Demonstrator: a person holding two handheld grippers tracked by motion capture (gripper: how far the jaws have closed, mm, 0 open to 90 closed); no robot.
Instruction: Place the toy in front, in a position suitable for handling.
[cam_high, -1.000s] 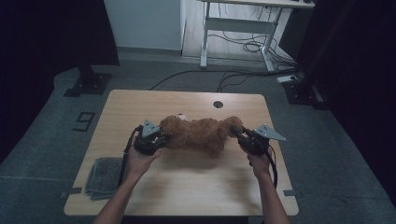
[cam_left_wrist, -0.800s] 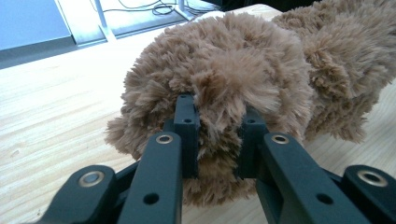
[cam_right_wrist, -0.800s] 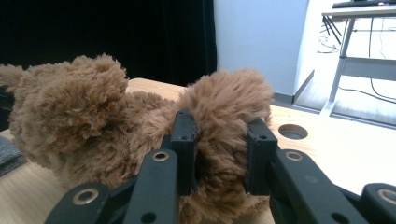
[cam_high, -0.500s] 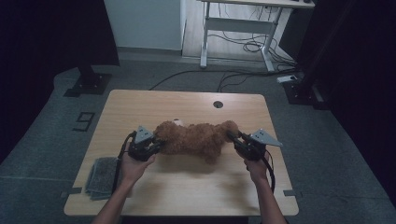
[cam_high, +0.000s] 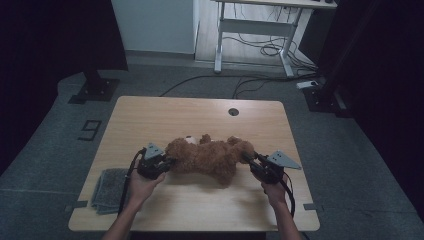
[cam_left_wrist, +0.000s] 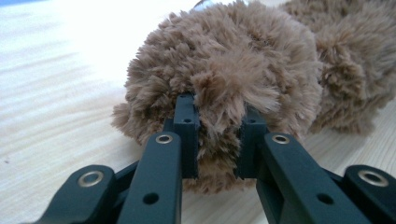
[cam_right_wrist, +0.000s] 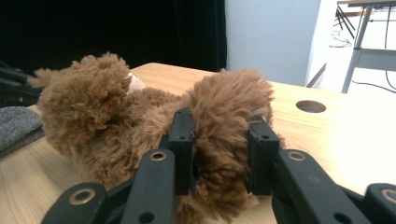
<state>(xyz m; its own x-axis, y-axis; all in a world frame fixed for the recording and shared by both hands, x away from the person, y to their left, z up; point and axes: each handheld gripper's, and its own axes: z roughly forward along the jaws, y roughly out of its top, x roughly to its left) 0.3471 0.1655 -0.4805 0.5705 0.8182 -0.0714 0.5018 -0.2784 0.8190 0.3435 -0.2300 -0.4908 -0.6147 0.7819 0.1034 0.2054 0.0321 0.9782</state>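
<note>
A brown plush teddy bear (cam_high: 209, 157) lies stretched across the middle of the wooden table (cam_high: 150, 115). My left gripper (cam_high: 169, 163) is shut on the bear's left end; in the left gripper view its pads (cam_left_wrist: 187, 135) pinch a tuft of the teddy bear (cam_left_wrist: 233, 74). My right gripper (cam_high: 249, 158) is shut on the bear's right end. The right gripper view has fur of the teddy bear (cam_right_wrist: 219, 121) squeezed between the pads (cam_right_wrist: 183, 140). The bear rests low on the tabletop between both hands.
A grey cloth (cam_high: 109, 189) lies at the table's front left corner. A round cable hole (cam_high: 233, 111) sits near the far edge. Beyond the table stand a white desk frame (cam_high: 255, 30) and floor cables (cam_high: 250, 82).
Both grippers have come down and toward the table's front with the bear held between them. The bear now lies lower, against the tabletop.
</note>
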